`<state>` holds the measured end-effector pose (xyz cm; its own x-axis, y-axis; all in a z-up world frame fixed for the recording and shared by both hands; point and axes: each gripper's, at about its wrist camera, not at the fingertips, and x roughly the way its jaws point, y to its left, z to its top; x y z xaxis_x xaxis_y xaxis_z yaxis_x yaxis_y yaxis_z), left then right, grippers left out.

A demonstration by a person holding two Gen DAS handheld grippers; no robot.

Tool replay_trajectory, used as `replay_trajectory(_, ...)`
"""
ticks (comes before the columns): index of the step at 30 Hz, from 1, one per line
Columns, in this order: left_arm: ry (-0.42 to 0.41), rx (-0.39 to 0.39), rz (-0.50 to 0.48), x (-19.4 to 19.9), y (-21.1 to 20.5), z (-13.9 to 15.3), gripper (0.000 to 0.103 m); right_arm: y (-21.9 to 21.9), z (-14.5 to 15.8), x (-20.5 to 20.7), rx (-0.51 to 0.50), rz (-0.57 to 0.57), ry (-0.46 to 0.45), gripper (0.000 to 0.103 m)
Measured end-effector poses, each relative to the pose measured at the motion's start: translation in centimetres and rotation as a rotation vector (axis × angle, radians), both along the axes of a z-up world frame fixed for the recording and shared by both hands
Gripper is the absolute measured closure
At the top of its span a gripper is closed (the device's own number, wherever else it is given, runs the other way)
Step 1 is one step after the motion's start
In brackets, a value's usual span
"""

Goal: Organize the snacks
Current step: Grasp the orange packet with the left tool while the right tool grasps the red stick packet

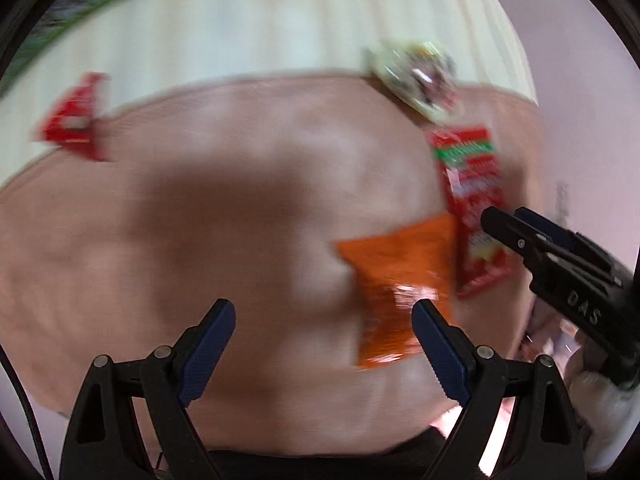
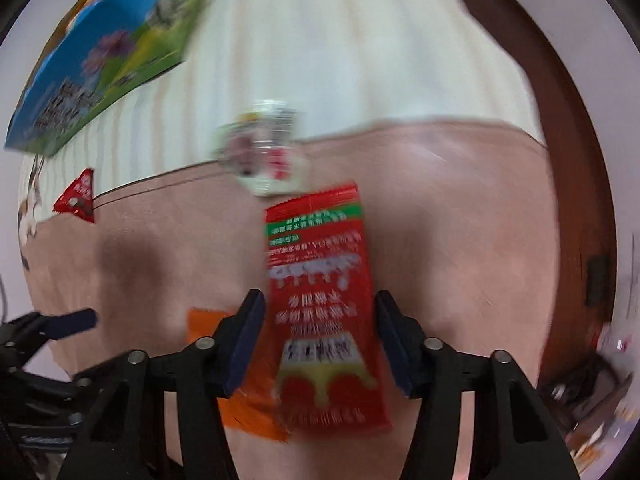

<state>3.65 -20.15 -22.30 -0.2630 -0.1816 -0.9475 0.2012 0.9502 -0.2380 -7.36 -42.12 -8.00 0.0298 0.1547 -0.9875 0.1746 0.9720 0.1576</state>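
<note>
A long red snack packet [image 2: 324, 304] lies on the pink cloth [image 2: 460, 240]; it also shows in the left wrist view [image 1: 472, 200]. My right gripper [image 2: 320, 344] is open, its fingers either side of the packet. An orange packet [image 1: 396, 284] lies beside the red one, partly under it [image 2: 244, 400]. My left gripper [image 1: 324, 344] is open and empty above the cloth, just left of the orange packet. A whitish packet [image 1: 416, 76] lies at the cloth's far edge. A small red triangular packet [image 1: 74, 118] lies far left.
A cream ribbed surface [image 2: 320, 60] lies beyond the cloth. A blue and green picture box [image 2: 100, 60] sits at the far left on it. A dark wooden edge [image 2: 576, 160] curves along the right. Both views are motion-blurred.
</note>
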Motion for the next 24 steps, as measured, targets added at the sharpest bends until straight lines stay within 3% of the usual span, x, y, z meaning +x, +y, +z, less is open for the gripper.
replay_trajectory(7,0.105,-0.058,-0.062,-2.2,-5.0,-4.0,0.013,-5.8,-0.9,-4.7,0.024,-0.178,0.027,0.046)
replay_trajectory(10,0.052,-0.054,-0.064,-2.8,-5.1,-3.8,0.027,-7.2,-0.8,-5.8,0.024,-0.221,0.022,0.045)
replay_trajectory(11,0.042,-0.047,-0.07,-2.8,-4.9,-3.6,0.037,-7.5,-0.9,-6.2,0.025,-0.229,0.023,0.045)
replay_trajectory(14,0.011,-0.027,-0.073,-2.8,-3.1,-3.0,0.044,-8.2,-0.3,-6.6,0.025,-0.236,0.02,0.043)
replay_trajectory(19,-0.115,0.108,-0.053,-2.2,3.9,-2.0,0.044,-5.9,-0.1,-5.1,0.062,-0.19,0.009,0.041)
replay_trajectory(24,-0.118,0.166,0.087,-1.4,10.5,-2.3,0.044,-2.6,-1.2,-2.2,0.036,-0.118,0.008,0.017)
